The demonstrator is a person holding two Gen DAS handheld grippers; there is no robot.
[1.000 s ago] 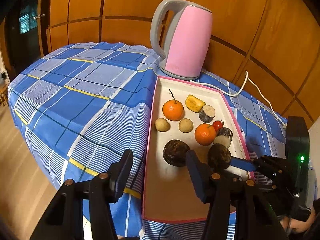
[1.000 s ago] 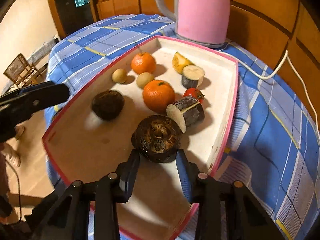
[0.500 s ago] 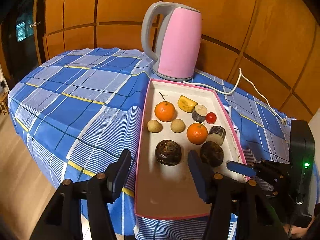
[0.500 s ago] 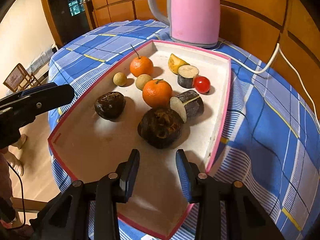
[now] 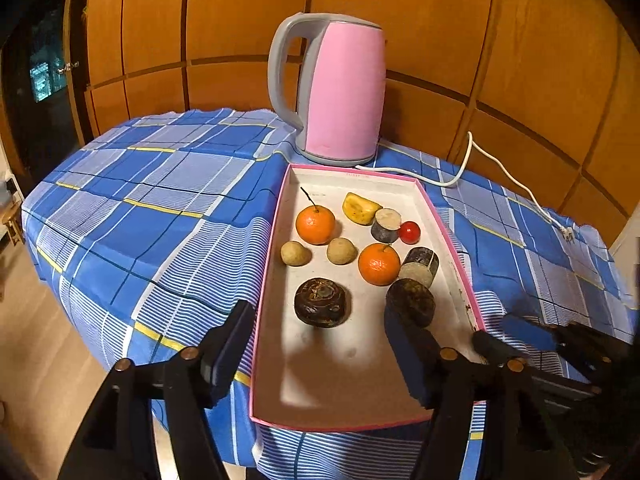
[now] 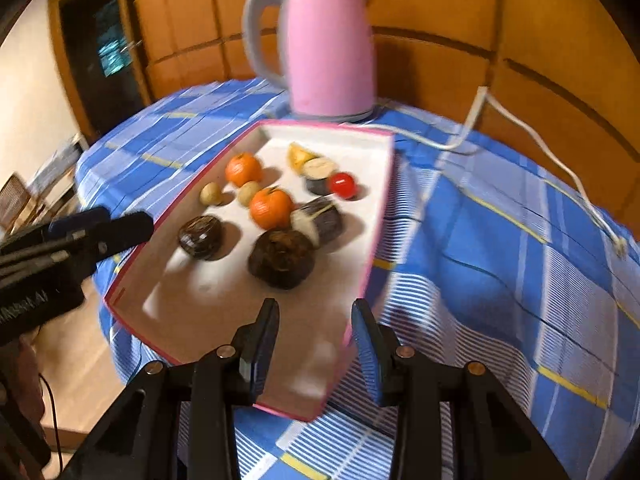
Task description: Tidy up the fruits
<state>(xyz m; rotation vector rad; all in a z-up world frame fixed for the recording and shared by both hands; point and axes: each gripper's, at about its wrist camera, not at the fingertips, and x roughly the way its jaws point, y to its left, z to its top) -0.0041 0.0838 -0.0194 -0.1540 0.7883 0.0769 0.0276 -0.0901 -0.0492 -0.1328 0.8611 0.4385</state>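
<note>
Leftmost, the left hand-held gripper (image 5: 316,354) hangs spread wide and empty above the near end of the pink-rimmed tray (image 5: 448,216), touching no fruit. Inside the tray lie two beige round fruits (image 5: 296,253), an orange with a stem (image 5: 315,224), a dark round fruit (image 5: 322,302), a yellow piece (image 5: 360,208), a second orange (image 5: 379,264), a second dark fruit (image 5: 411,302), two cut dark chunks (image 5: 420,267) and a red cherry tomato (image 5: 409,232). Further right, the right hand-held gripper (image 6: 316,350) hovers moderately parted over the tray's near right corner, gripping nothing. Behind, a pink kettle (image 5: 340,96) stands on the blue-checked counter (image 5: 160,216).
</note>
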